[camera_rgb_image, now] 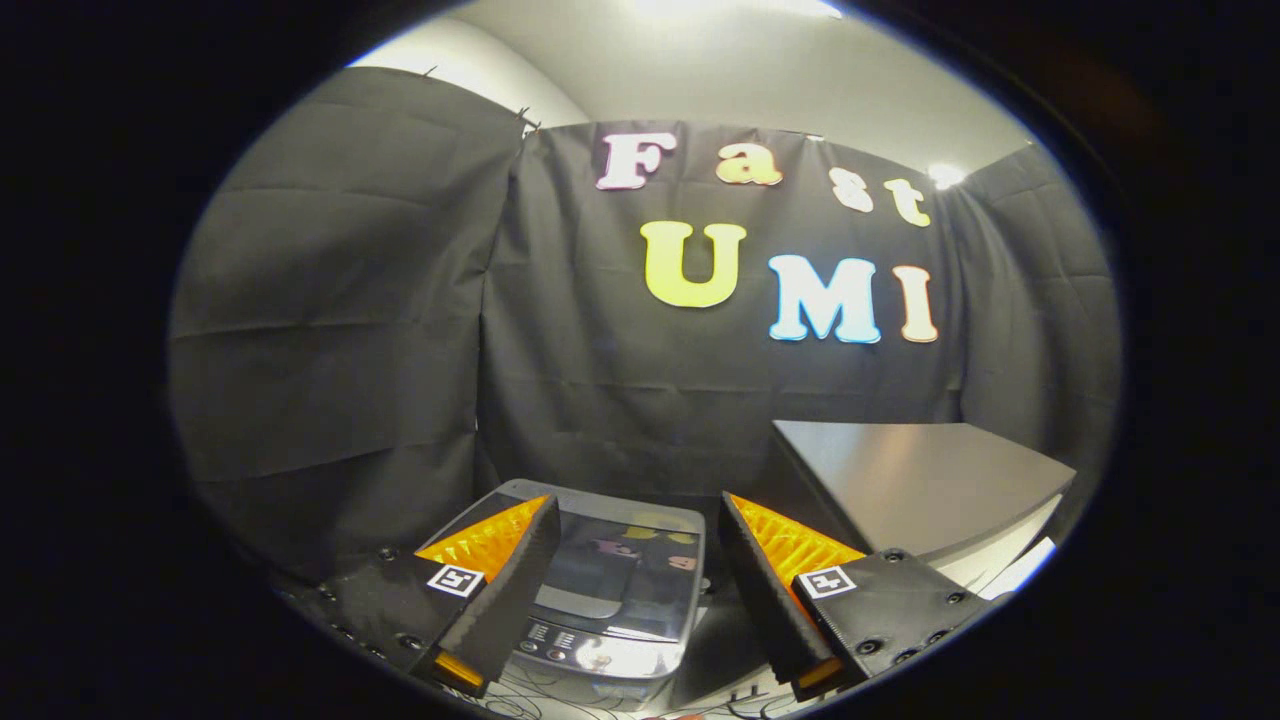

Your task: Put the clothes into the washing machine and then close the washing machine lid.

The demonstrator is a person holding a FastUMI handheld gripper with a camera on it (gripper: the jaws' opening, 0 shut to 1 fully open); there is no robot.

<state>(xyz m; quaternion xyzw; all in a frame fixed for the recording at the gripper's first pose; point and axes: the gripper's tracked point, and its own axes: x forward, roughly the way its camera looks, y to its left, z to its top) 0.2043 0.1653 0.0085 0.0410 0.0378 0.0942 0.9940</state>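
A: Where do we have the washing machine point(615, 590) from the hand-held gripper point(635, 600)?

B: At our twelve o'clock and below us, showing between the two fingers, which stand wide apart with nothing pinched. Its control panel faces us at six o'clock and the lid point(625, 560) runs back toward the cloth wall at twelve, so we judge its long axis runs six to twelve.

A: And the lid itself?

B: We see it lying flat and closed, glossy, with the wall mirrored in it. We see no clothes, and whether any are inside we cannot tell through the glare.

A: So this fits either a drum already loaded and closed, or one waiting to be opened?

B: Either. The grey bench point(920, 480) sits at our two o'clock.
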